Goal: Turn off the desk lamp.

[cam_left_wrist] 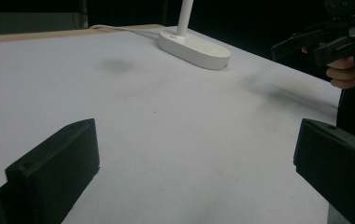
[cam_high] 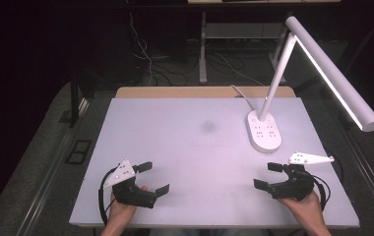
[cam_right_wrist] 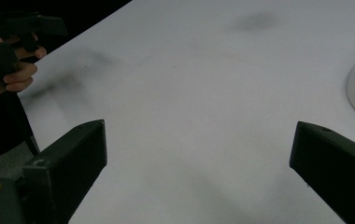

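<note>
1. Hands come in from the near edge of the counter, each holding 1 claw above its white top.
2. Left claw is at the near left part, its 2 jaws wide apart with nothing between them; in the left gripper view only bare white surface lies between the black jaws.
3. Right claw is at the near right part, also spread open and holding nothing, and it points toward the left claw.
4. Farther on the right, near the right claw but apart from it, stands a white desk lamp with an oval base; its arm rises and its lit bar reaches out past the right edge.
5. Near the middle, a faint dark smudge marks the surface.
6. Beyond the far edge, cables lie on the dark floor.
</note>
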{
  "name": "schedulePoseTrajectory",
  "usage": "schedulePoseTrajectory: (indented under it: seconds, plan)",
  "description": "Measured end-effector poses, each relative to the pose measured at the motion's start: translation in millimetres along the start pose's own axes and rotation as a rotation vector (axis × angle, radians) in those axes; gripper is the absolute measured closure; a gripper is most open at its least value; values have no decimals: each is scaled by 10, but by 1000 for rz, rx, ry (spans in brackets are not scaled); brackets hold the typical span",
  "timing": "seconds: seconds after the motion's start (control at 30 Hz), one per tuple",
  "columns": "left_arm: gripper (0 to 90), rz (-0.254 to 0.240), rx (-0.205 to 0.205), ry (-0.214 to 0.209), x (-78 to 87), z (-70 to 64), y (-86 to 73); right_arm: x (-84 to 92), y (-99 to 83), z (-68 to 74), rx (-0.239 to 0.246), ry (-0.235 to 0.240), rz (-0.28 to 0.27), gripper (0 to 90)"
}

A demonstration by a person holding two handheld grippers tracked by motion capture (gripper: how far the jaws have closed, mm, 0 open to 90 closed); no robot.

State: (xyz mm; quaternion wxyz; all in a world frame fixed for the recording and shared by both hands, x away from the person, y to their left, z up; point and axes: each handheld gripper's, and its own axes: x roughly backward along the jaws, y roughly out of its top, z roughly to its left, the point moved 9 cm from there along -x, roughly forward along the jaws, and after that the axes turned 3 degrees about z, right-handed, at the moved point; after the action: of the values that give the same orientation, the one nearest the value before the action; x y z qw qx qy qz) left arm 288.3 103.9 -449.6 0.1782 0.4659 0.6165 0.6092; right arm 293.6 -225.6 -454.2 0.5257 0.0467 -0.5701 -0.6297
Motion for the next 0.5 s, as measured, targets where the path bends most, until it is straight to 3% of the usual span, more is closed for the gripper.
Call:
schedulePoseTrajectory:
  seconds: [0.5]
  plan:
    - [0,1,-3,-3,-3,6,-2,25,-21,-29,-17,-3,21,40]
